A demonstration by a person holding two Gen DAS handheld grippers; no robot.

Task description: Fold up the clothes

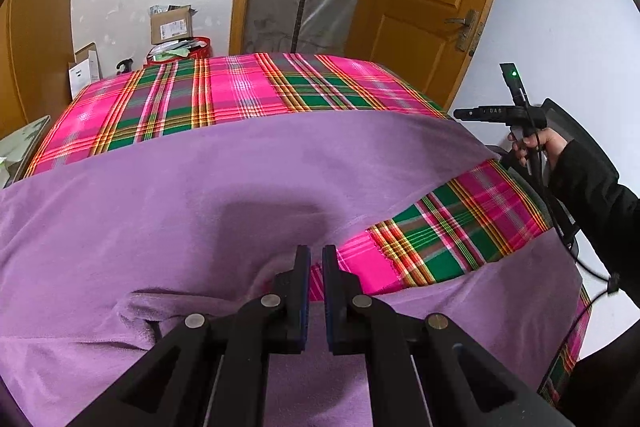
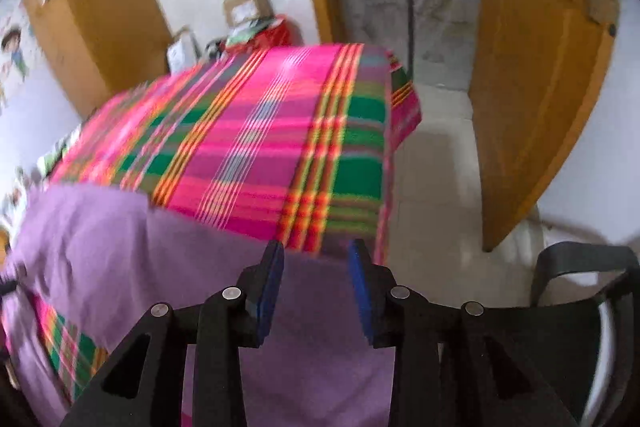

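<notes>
Your grippers were black: left gripper (image 1: 316,255) and right gripper (image 2: 316,251) each had blue pads and round silver pivot pins. Your right hand (image 1: 536,147) wore a black sleeve (image 1: 592,195), cable (image 1: 568,239) trailing.

1. Both views bright, even indoor light; source not visible.
2. Left wrist view sharp: plaid cloth (image 1: 248,95) and purple garment (image 1: 200,187) crisp.
3. Soft shadow on the garment just ahead of the left fingers (image 1: 302,267).
4. Right wrist view motion-blurred: plaid stripes smeared, boxes (image 2: 248,7) and door (image 2: 536,75) soft; right fingers (image 2: 276,279) stay sharp.
5. Strong fisheye bend in both: door frames curve, dark vignette in corners.
6. Mild sheen on pink plaid bands; no harsh glare.
</notes>
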